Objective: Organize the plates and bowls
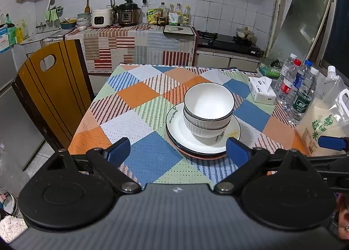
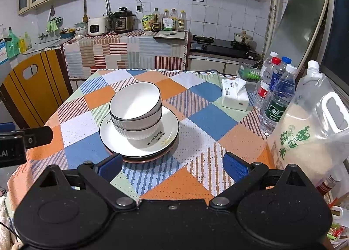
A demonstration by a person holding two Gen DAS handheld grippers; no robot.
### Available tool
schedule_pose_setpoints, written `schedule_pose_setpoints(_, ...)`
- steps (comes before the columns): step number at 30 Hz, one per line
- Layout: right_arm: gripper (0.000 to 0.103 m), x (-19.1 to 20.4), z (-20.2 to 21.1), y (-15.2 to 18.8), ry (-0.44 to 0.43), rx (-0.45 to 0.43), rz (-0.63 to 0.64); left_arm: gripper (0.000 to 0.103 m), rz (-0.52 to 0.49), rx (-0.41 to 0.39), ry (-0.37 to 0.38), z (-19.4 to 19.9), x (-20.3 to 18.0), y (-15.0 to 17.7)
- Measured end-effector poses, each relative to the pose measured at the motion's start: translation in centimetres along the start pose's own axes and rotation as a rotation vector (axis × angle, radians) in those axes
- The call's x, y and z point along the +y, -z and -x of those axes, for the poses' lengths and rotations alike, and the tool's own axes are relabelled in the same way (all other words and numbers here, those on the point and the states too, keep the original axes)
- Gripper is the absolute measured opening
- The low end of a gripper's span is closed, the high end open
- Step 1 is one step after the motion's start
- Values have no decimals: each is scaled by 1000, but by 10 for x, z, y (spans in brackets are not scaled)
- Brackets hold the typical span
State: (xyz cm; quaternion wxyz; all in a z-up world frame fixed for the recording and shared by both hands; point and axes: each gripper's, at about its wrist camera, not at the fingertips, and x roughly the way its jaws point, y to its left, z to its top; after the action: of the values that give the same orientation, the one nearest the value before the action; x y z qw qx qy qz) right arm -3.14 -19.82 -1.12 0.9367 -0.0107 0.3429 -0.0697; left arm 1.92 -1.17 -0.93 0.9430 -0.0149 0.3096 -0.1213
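Note:
Two white bowls [image 1: 208, 111] with dark rims sit nested on a stack of plates [image 1: 181, 134] in the middle of the table. The top plate is white with lettering; a pink plate edge shows underneath. The same bowls [image 2: 136, 111] and plates [image 2: 168, 134] show in the right wrist view. My left gripper [image 1: 177, 150] is open and empty, held just in front of the stack. My right gripper [image 2: 172, 166] is open and empty, in front of the stack and a little to its right.
The table has a chequered cloth [image 1: 139, 97]. A tissue box [image 2: 235, 95], several water bottles [image 2: 277, 99] and a rice bag [image 2: 309, 127] stand along the right side. A wooden chair [image 1: 52, 88] is at the left. The kitchen counter [image 1: 135, 38] lies behind.

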Motion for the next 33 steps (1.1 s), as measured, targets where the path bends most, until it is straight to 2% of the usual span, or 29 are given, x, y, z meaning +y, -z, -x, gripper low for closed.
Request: schedule_pose_setpoints(33,100,2,3,11,18,24,8,103,-9,4,-25,-2,-2,2)
